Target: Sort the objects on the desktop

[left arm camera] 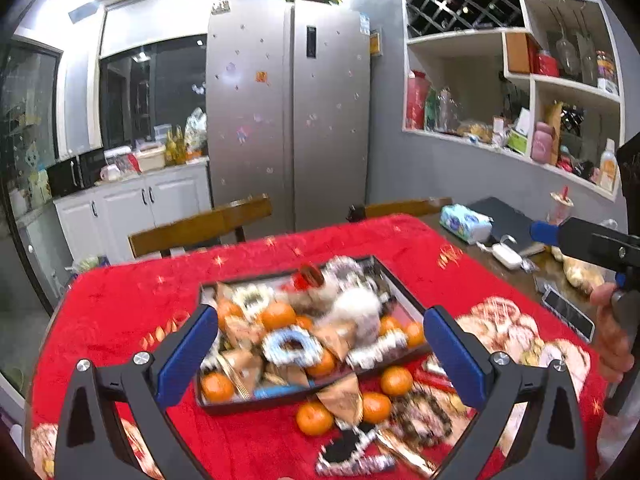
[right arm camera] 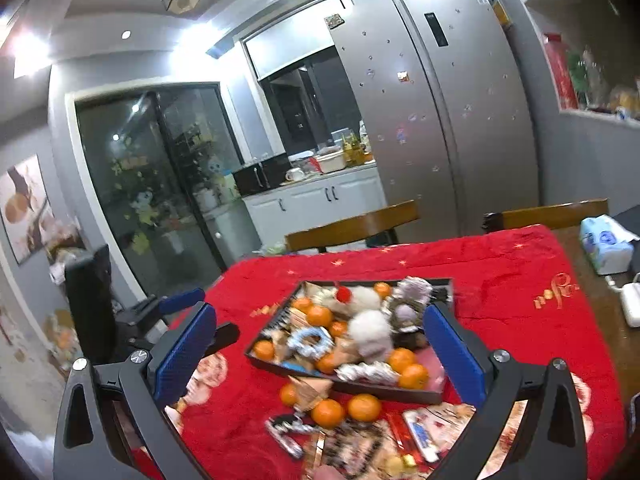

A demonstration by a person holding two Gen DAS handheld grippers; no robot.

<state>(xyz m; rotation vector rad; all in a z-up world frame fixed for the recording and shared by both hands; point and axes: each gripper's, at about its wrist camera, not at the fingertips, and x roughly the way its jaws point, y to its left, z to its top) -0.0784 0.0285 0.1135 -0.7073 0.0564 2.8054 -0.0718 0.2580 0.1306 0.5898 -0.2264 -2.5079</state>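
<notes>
Here both grippers are hanging above the red tablecloth [left arm camera: 120,304], the left gripper [left arm camera: 320,344] and the right gripper [right arm camera: 320,344] each spreading its blue fingers wide with nothing between them. The dark tray [right arm camera: 360,390] is sitting mid-table, brimming with oranges and hair clips, while three loose oranges [right arm camera: 328,413] are lying just beside its near edge.

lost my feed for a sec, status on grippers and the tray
Left gripper and right gripper open, empty, above the table. Tray heaped with oranges and hair clips. Loose oranges and wrappers lie in front of it.
</notes>
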